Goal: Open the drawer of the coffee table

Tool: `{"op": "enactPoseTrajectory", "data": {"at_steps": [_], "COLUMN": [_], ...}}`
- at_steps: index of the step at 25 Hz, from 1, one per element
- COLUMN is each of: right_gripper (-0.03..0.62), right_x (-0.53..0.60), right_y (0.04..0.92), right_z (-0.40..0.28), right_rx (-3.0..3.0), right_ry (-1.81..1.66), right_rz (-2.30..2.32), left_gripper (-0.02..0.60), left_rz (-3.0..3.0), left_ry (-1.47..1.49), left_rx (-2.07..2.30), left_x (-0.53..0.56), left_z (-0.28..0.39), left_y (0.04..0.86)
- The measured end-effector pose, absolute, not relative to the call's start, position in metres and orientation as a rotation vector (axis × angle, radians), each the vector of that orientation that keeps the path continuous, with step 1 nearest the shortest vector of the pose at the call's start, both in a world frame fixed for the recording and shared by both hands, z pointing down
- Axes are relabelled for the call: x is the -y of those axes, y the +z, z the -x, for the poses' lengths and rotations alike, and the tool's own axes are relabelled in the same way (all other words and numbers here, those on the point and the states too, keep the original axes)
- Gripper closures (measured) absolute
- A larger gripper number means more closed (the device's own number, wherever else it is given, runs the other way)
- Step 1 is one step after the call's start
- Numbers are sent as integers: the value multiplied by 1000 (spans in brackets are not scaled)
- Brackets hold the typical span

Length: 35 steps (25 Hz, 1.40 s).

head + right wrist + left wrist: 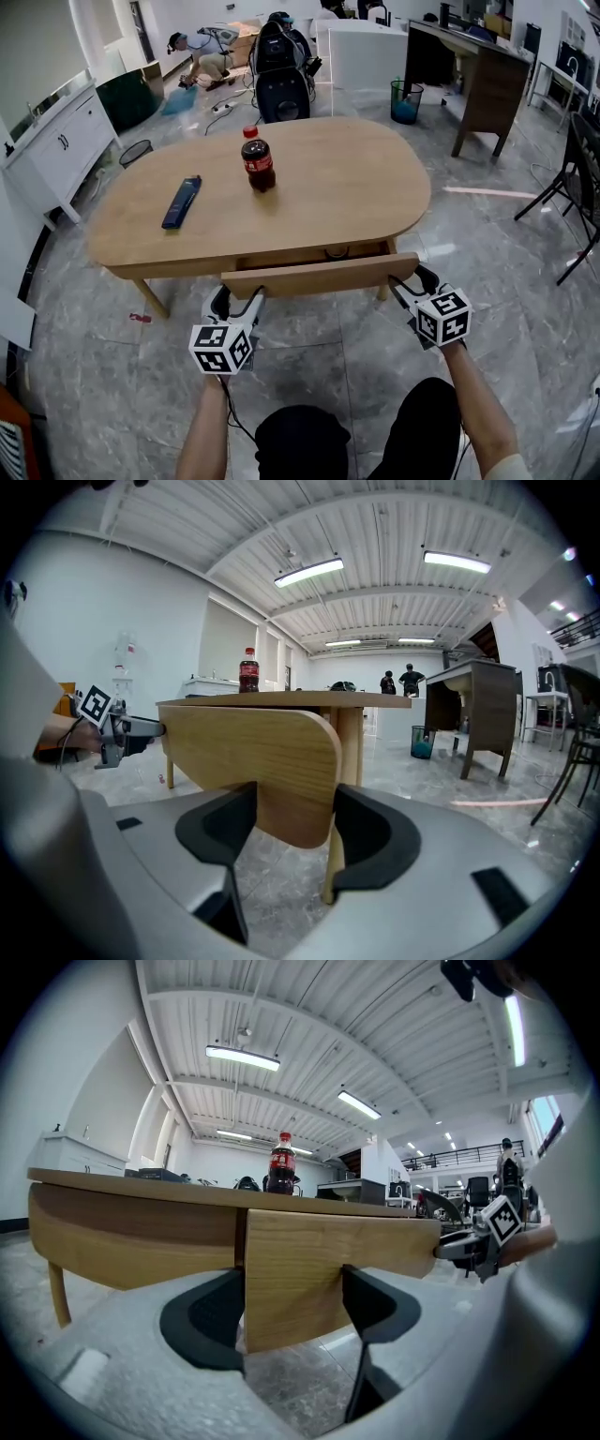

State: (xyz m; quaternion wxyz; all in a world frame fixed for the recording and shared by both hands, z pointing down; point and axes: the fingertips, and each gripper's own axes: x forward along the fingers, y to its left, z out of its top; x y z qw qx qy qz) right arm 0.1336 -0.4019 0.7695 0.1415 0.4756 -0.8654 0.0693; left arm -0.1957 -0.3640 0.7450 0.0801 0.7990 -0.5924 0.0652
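Note:
The oval wooden coffee table (328, 197) has its drawer pulled a short way out toward me. The long drawer front (319, 275) runs below the table's near edge. My left gripper (236, 296) holds the front's left end, and the board fills the gap between its pads (292, 1297). My right gripper (412, 279) sits on the rounded right end, with a pad against each side of the board (295, 817). Each gripper shows at the far end of the board in the other's view: the right gripper (473, 1241) and the left gripper (112, 728).
A cola bottle (258, 161) and a dark blue remote (181, 202) lie on the tabletop. Beyond the table are a black chair (281, 80), a white cabinet (56, 141) at left, a dark desk (478, 80) and a bin (406, 101). A person (202, 56) crouches far back.

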Motion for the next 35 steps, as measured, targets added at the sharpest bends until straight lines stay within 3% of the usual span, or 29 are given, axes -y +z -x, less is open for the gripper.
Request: {"op": "enactPoseTrajectory", "data": {"at_steps": [35], "right_gripper": [321], "right_x": [339], "right_y": [773], "right_z": [-144], "right_rx": [2511], "right_ry": [238], "right_rz": [-1389], "left_gripper": [249], "left_rz": [-2373], "left_ry": [210], "left_rx": [1774], "left_x": [300], "left_z": [184], "left_y": [751]}}
